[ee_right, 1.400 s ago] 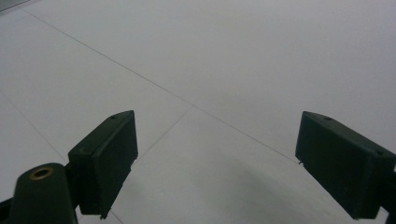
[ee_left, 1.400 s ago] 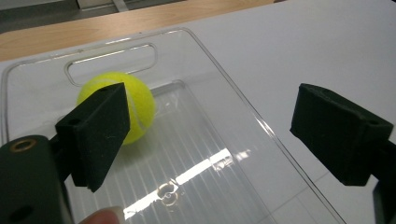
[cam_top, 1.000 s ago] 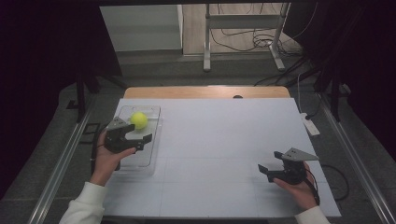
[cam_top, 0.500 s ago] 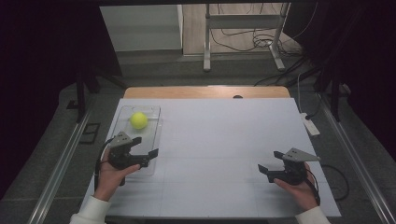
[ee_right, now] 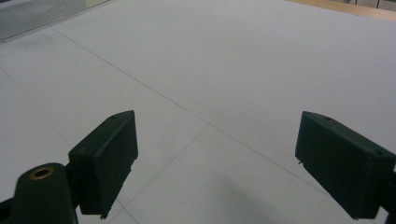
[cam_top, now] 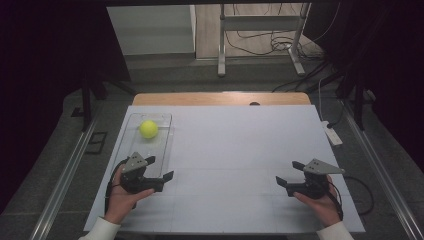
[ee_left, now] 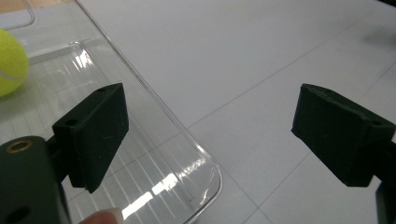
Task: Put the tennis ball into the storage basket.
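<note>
A yellow-green tennis ball (cam_top: 148, 129) lies in a clear plastic tray (cam_top: 164, 131) at the table's left side. In the left gripper view the ball (ee_left: 10, 61) sits at the far left edge and the tray's rounded near corner (ee_left: 205, 173) lies between the jaws. My left gripper (cam_top: 159, 168) is open and empty, held over the tray's near end. My right gripper (cam_top: 290, 172) is open too, low over the white table near the front right. In the right gripper view nothing lies between its jaws except bare table, and the tray (ee_right: 32, 16) shows at the top left.
The white table top (cam_top: 240, 150) spreads between the two grippers. A wooden strip (cam_top: 220, 98) runs along its far edge. A white power strip (cam_top: 332, 133) lies off the right edge. Metal stand legs and cables (cam_top: 260, 45) are on the floor beyond.
My left gripper has pulled back toward the person from beside the ball to the tray's near end, staying empty. The ball stays in the tray. The right gripper has barely moved.
</note>
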{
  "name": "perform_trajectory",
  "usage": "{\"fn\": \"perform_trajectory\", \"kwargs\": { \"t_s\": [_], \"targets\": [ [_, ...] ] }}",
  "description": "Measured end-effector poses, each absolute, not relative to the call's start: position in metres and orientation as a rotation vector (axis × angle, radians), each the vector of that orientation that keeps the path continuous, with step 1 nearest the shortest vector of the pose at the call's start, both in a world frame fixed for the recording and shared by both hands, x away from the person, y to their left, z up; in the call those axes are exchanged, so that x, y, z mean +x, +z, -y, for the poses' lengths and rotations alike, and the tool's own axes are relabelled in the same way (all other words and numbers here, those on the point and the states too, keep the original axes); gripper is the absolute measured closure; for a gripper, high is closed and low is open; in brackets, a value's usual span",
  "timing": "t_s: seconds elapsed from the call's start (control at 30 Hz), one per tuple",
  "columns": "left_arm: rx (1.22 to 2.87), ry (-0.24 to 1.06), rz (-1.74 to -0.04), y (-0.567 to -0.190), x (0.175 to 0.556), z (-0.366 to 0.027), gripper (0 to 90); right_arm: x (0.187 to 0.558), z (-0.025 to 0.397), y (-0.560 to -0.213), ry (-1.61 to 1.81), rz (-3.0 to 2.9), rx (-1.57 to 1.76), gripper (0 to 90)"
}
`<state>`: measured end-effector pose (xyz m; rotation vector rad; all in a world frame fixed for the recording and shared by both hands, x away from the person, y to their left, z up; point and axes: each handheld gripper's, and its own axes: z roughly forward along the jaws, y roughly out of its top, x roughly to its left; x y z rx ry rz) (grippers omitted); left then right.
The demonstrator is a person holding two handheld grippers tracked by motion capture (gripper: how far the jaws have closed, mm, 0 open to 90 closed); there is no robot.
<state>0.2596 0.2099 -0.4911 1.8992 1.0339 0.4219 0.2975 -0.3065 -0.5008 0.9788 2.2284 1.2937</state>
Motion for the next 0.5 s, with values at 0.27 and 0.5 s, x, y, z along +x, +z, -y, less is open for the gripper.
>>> {"fn": "perform_trajectory", "kwargs": {
  "t_s": [0.27, 0.5],
  "targets": [
    [1.897, 0.416, -1.029, -0.4929, 0.2614, -0.2102, 12.0, 0.2971, 0.3063, -0.5009, 1.301, -2.231, 0.972, 13.7],
    [1.895, 0.415, -1.034, -0.4944, 0.2616, -0.21, 12.0, 0.299, 0.3071, -0.5006, 1.315, -2.228, 0.973, 13.8]
  ]
}}
